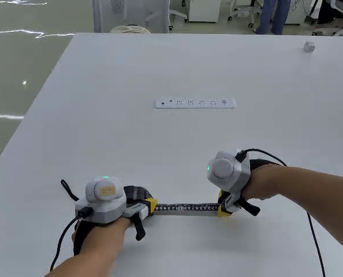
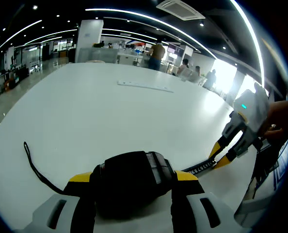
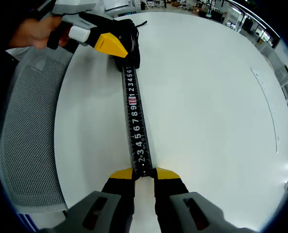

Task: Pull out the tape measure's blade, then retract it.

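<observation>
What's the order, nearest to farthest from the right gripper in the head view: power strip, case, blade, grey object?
1. Blade, its tip held in the right gripper.
2. Case, to the left, in the left gripper.
3. Power strip, ahead at mid-table.
4. Grey object, far right edge.

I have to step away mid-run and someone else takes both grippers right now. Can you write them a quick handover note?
Left claw: shut on the tape measure case, near the front edge of the table.
Right claw: shut on the tip of the blade.
Done: blade partly drawn out, stretched between the claws.
Left: probably finish the pull, then feed the blade back into the case.
</observation>
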